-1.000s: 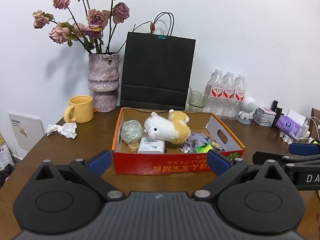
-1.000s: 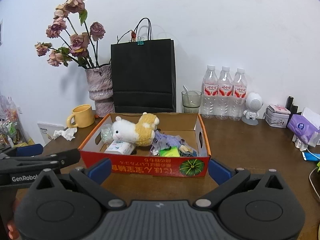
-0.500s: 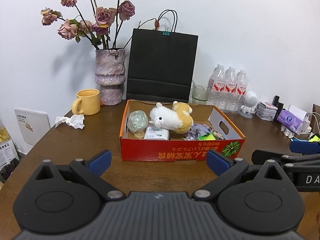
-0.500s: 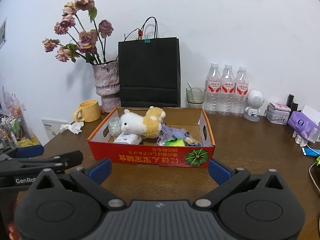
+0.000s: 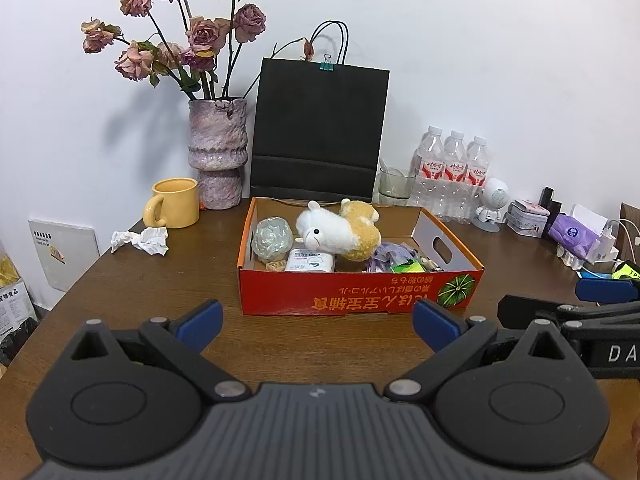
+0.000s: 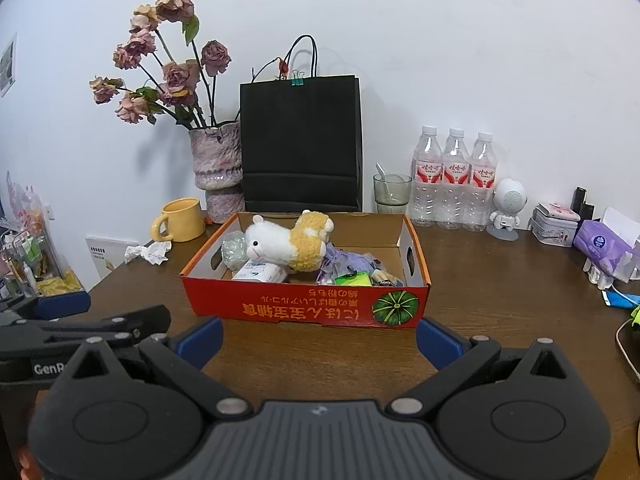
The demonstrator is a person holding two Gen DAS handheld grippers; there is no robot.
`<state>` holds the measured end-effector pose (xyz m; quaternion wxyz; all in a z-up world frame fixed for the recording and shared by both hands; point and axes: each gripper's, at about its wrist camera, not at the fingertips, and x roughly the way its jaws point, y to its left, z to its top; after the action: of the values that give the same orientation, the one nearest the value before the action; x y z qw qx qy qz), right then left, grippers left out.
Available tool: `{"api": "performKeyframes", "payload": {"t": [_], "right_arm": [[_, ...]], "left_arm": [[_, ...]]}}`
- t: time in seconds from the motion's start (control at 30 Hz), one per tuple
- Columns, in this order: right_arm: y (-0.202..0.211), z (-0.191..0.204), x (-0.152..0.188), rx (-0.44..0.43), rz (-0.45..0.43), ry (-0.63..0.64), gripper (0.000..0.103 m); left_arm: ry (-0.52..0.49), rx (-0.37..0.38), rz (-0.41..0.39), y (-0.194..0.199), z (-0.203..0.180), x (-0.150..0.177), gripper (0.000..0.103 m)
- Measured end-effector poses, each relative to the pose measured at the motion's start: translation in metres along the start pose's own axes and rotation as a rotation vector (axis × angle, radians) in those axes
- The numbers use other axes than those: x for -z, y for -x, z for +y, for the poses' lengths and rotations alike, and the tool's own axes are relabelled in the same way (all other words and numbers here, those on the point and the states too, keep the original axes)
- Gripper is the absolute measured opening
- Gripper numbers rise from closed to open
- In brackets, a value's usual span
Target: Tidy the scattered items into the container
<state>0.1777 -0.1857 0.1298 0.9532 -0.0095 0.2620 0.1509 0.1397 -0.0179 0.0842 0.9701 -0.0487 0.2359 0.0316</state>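
A red cardboard box (image 5: 356,294) (image 6: 304,306) stands in the middle of the brown table. In it lie a white and yellow plush alpaca (image 5: 340,232) (image 6: 290,240), a pale green bundle (image 5: 272,238), a white packet (image 5: 310,260), purple wrapping (image 5: 390,256) and a green packet (image 6: 352,279). My left gripper (image 5: 318,322) is open and empty, in front of the box. My right gripper (image 6: 318,338) is open and empty, also in front of the box. Each gripper shows at the edge of the other's view.
A crumpled tissue (image 5: 142,240) lies left of the box near a yellow mug (image 5: 174,202). Behind stand a vase of dried roses (image 5: 216,152), a black paper bag (image 5: 318,132), a glass (image 5: 396,186) and three water bottles (image 5: 452,176). Small items and cables crowd the right edge (image 5: 572,232).
Both grippers have drawn back from the box and risen; the box looks smaller and farther away. Both stay open and empty.
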Motion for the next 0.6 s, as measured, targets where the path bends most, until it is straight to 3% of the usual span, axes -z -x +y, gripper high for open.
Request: {"api": "performKeyframes", "payload": {"t": [0.6], "right_arm": [[0.0047,-0.0014,0.0045,-0.001,-0.009,-0.014,0.103]], "left_arm": [[-0.015,-0.011,-0.012,0.0077,-0.0010,0.0020,0.103]]}}
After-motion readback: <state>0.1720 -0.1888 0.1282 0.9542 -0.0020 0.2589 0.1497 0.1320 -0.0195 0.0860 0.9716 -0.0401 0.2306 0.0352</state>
